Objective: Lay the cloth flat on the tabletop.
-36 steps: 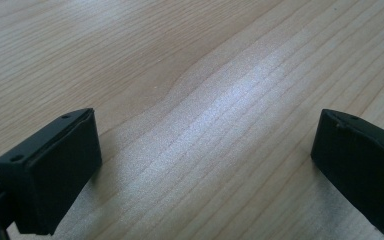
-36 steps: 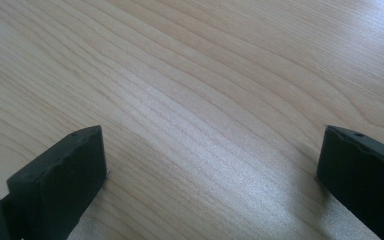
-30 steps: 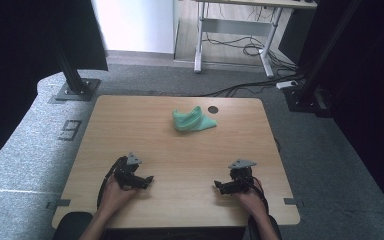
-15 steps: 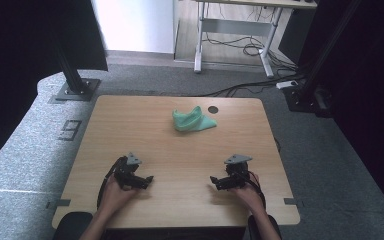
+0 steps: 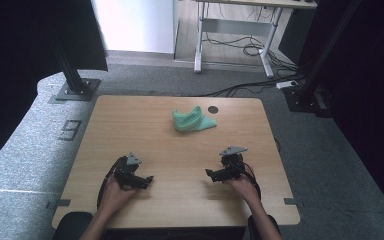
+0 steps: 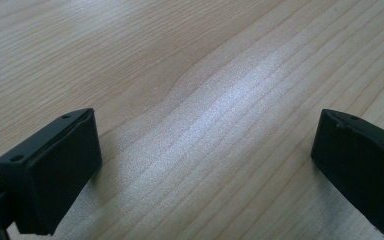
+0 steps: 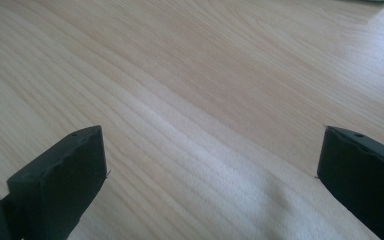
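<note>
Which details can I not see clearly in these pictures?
- Green cloth: crumpled in the high view, so its shape and underside are hidden by its own folds.
- Left gripper and right gripper: too small in the high view to judge the jaws; the gripper views show both open.
- Table: its near edge is partly covered by the forearms.

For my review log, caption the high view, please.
Two open grippers, left and right, near the table front edge; crumpled green cloth beyond.

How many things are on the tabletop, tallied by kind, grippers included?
Green cloth: 1
Grippers: 2, the left gripper and the right gripper, both open
Total: 3
</note>
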Demonstrator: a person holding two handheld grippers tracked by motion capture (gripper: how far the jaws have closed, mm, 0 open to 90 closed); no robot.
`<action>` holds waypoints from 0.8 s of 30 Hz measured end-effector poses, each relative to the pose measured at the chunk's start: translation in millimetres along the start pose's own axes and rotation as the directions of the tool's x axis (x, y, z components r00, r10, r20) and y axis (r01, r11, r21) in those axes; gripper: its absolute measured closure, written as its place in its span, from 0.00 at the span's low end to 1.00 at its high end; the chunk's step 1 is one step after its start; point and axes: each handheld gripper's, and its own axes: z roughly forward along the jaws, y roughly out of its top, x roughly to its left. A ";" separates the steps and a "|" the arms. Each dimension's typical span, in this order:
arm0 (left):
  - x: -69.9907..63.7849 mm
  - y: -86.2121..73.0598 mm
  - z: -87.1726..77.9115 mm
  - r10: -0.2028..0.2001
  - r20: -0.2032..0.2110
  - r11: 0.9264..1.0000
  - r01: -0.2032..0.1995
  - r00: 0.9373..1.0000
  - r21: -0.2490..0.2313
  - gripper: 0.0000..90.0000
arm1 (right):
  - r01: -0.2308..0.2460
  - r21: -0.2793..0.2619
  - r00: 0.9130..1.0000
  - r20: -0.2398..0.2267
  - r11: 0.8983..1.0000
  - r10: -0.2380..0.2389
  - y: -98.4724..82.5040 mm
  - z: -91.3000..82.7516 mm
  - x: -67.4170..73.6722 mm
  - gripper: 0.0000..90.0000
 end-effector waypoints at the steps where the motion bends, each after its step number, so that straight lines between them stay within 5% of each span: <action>1: 0.0 0.0 0.0 0.000 0.000 1.000 0.000 1.000 0.000 0.00 | 0.002 0.005 1.000 -0.001 1.000 -0.002 1.7 1.0 -0.2 0.00; 9: 0.0 0.0 0.0 0.000 0.000 1.000 0.000 1.000 0.000 0.00 | -0.019 0.005 1.000 -0.019 1.000 0.019 16.5 6.3 -4.3 0.00; 24: 0.0 0.0 0.0 0.000 0.000 1.000 0.000 1.000 0.000 0.00 | 0.012 -0.005 1.000 -0.009 1.000 -0.012 46.6 14.6 -8.2 0.03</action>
